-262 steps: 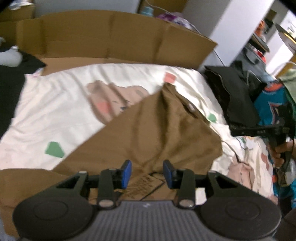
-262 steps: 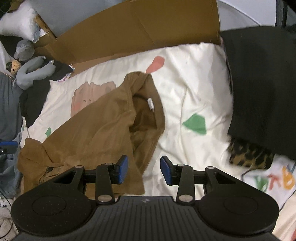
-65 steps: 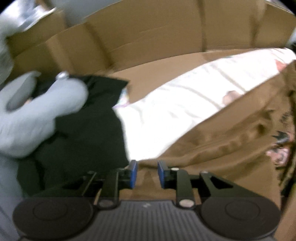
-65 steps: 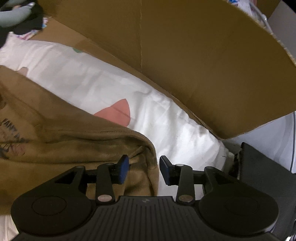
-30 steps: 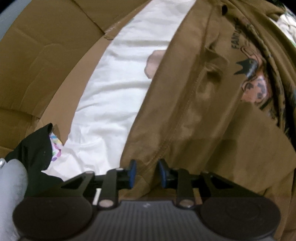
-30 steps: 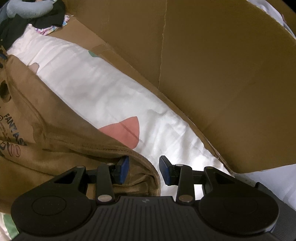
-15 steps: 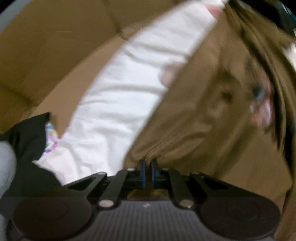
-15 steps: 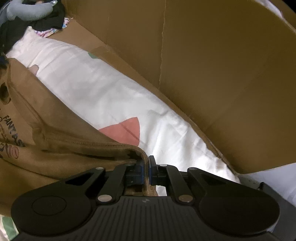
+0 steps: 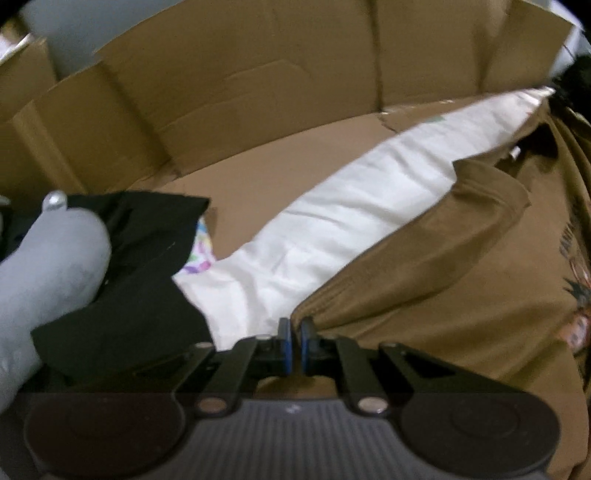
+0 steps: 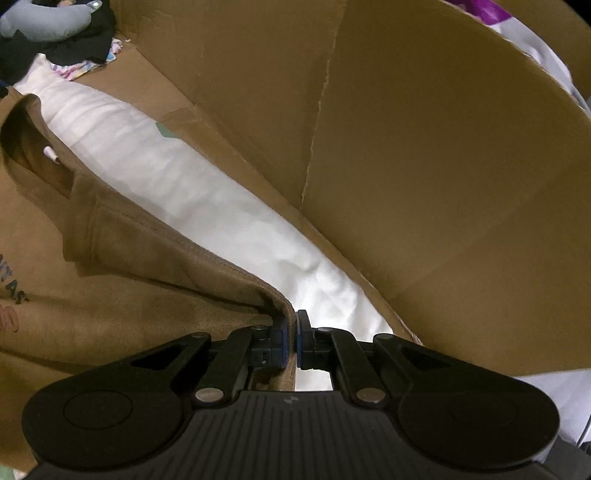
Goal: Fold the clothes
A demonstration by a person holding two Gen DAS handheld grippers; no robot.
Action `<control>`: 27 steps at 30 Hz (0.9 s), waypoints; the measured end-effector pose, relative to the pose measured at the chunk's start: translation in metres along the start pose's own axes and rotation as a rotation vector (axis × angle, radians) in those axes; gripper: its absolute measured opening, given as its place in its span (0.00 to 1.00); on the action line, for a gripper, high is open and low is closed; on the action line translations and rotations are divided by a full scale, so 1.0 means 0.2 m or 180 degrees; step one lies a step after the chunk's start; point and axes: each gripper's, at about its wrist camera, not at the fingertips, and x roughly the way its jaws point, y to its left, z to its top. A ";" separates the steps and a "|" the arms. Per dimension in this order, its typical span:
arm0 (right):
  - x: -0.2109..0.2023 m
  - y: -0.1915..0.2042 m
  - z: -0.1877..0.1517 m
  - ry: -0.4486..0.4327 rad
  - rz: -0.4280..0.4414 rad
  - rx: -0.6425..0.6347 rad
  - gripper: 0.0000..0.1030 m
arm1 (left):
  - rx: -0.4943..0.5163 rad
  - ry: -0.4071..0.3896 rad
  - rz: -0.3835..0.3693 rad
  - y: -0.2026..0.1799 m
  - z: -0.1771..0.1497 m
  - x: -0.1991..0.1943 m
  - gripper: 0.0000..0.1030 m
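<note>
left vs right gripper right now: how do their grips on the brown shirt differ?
The left gripper pinches a shirt edge that runs off to its right; the right gripper pinches a stitched hem that runs off to its left.

Beside the left gripper lie a black garment and a grey plush toy; beside the right gripper stands a cardboard wall.

Shared: both are shut on the brown shirt, over the white quilt.

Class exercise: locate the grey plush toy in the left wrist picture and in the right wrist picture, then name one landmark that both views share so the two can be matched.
Left wrist: the grey plush toy fills the left edge, lying on black clothing.
Right wrist: the toy is small, in the top left corner, on the same black clothing.
Shared landmark: the cardboard wall behind the white bedding.
</note>
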 end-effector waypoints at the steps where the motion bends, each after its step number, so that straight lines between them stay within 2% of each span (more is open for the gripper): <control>1: 0.01 0.01 0.01 0.0002 -0.0017 -0.0002 0.02 | -0.0030 0.0010 0.0018 0.01 0.00 0.01 0.05; 10: 0.11 0.07 0.14 -0.0040 -0.0329 -0.0036 0.02 | -0.0295 -0.0063 0.0258 0.08 0.02 0.09 0.05; 14: 0.21 0.09 0.17 0.0107 -0.0380 0.0144 0.05 | -0.0414 0.0154 0.0340 0.06 0.02 0.21 0.06; 16: 0.22 0.09 0.17 0.0092 -0.0350 0.0210 0.05 | -0.0312 0.0166 0.0507 0.00 0.04 0.24 0.09; 17: 0.23 0.09 0.18 0.0085 -0.0331 0.0243 0.13 | -0.0308 0.0157 0.0543 -0.01 0.05 0.24 0.09; 18: 0.21 0.09 0.17 0.0078 -0.0305 0.0278 0.14 | -0.0330 0.0144 0.0552 -0.02 0.06 0.24 0.09; 19: 0.20 0.07 0.17 0.0070 -0.0279 0.0320 0.20 | -0.0336 0.0118 0.0548 -0.03 0.06 0.22 0.12; 20: 0.17 0.06 0.16 0.0056 -0.0256 0.0378 0.31 | -0.0342 0.0091 0.0544 -0.03 0.06 0.21 0.14; 21: 0.15 0.04 0.16 0.0035 -0.0221 0.0434 0.36 | -0.0362 0.0054 0.0522 -0.03 0.06 0.19 0.17; 22: 0.11 0.02 0.14 0.0000 -0.0165 0.0488 0.44 | -0.0407 0.0022 0.0509 -0.03 0.05 0.16 0.23; 25: 0.00 0.01 0.09 -0.0074 -0.0089 0.0620 0.46 | -0.0513 -0.0079 0.0492 -0.04 0.04 0.09 0.42; 27: -0.06 0.01 0.05 -0.0118 -0.0055 0.0703 0.46 | -0.0541 -0.0127 0.0454 -0.05 0.03 0.03 0.42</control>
